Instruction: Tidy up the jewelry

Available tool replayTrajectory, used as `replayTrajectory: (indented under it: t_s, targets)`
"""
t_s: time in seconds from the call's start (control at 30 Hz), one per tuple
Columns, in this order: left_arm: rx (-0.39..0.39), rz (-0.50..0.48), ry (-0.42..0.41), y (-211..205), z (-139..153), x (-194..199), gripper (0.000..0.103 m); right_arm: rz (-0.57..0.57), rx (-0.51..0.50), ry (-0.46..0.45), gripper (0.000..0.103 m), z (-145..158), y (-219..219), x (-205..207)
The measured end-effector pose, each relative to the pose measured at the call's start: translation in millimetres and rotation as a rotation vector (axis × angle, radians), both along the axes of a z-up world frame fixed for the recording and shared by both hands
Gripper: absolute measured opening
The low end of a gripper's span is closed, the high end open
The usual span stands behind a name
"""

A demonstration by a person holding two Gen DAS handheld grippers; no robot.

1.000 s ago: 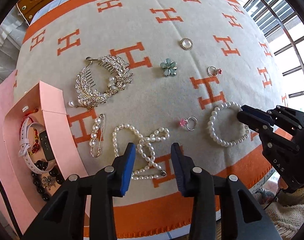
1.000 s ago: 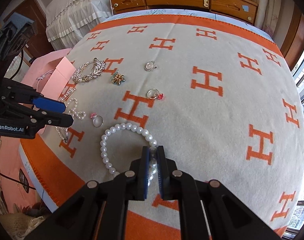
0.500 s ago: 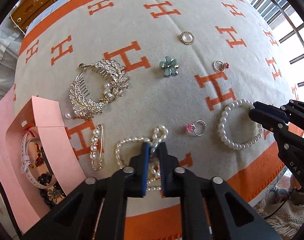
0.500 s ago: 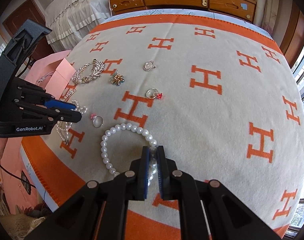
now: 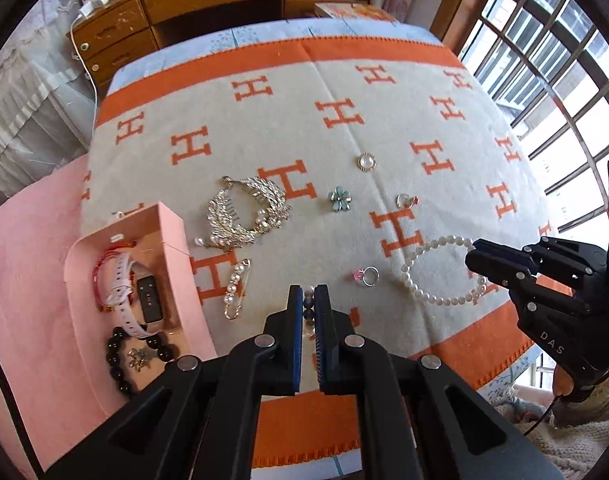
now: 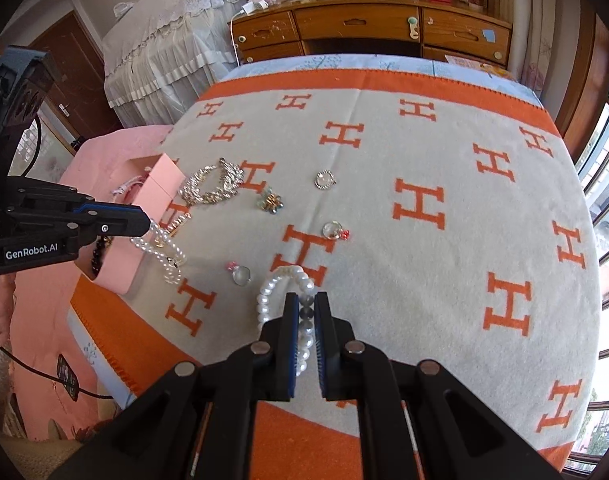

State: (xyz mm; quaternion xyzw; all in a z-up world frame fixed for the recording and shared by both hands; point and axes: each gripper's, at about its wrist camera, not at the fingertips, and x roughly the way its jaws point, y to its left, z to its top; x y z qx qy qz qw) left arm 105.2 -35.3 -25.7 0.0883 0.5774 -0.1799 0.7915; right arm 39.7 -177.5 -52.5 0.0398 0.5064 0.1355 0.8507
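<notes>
My left gripper [image 5: 308,294] is clamped on the pearl necklace [image 6: 160,246]; round white beads show in the slit between its blue pads. From the right wrist view the strand droops from the tips in loops, long axis slanting down toward the blanket [image 6: 384,208], its low end apparently just off the cloth. My right gripper [image 6: 306,304] is pinched on the pearl bracelet [image 6: 280,292], a ring of glossy beads hanging stretched along the fingers. On the felt-like cream and orange cloth I see a pearl pin [image 5: 235,288], a pink-stone ring [image 5: 368,276], a rhinestone comb [image 5: 244,216] and a flower brooch [image 5: 339,199]. The pink box [image 5: 176,248] at left holds a white watch [image 5: 140,300] and dark beads [image 5: 120,354].
</notes>
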Motion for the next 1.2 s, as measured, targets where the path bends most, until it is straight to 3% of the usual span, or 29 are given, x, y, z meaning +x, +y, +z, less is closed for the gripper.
replayTrajectory:
  t_s: [0.27,0.47,0.83,1.2]
  targets:
    - [-0.048,0.113,-0.170,66,74,-16,0.003,0.074,0.001,-0.144,0.007,60,37,-8]
    - [-0.041,0.185,-0.220,108,89,-36,0.003,0.142,0.012,-0.229,0.007,96,72,-10]
    - [-0.036,0.279,-0.203,153,51,-46,0.003,0.322,0.041,-0.271,0.007,126,162,-2]
    - [-0.048,0.352,-0.135,199,0,-42,0.003,0.451,0.013,-0.119,0.008,77,241,18]
